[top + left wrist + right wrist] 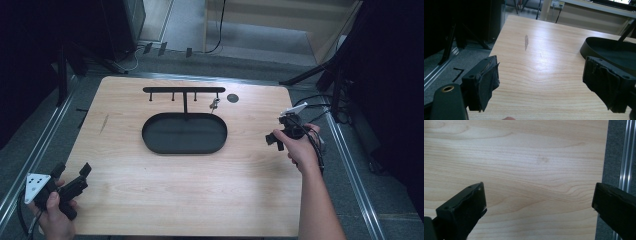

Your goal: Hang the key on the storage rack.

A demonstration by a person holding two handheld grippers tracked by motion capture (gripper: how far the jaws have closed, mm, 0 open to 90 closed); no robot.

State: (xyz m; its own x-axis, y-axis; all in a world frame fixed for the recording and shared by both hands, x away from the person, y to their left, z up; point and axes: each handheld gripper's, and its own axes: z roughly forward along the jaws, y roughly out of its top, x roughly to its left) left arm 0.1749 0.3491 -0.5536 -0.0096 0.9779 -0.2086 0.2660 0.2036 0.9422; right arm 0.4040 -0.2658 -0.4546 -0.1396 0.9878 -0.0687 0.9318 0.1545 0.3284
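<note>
The left gripper (71, 172) is held at the near left corner of the pale wooden table (150, 190), its jaws spread apart with nothing between them. In the left gripper view the same gripper (541, 82) is seen from behind its two black jaws, whose pads (487, 83) are wrapped in ragged dark tape (a detail lost in the high view). Between and beyond the jaws lies bare wood with a small grey scuff mark (526, 42), and at the right the rim of the black oval metal tray (596, 45) is caught, well apart from the jaws.

The right gripper (276, 139) is held by the right hand (302, 147) at the right edge of the table, near the tray's right end but clear of it. In the right gripper view its jaws are seen wide apart and empty (539, 202), pointed down at the wood, with the table edge and a grey floor with a metal rail (626, 152) at the right.

From above, the tray (184, 133) is seen to lie at the table's centre, between the two grippers. A thin black T-shaped rack with small hooks (183, 90) rises from its far side, and a small bunch of keys (214, 104) hangs from a hook towards the right. A dark round hole (232, 98) is set in the table just beside the rack's right end.
</note>
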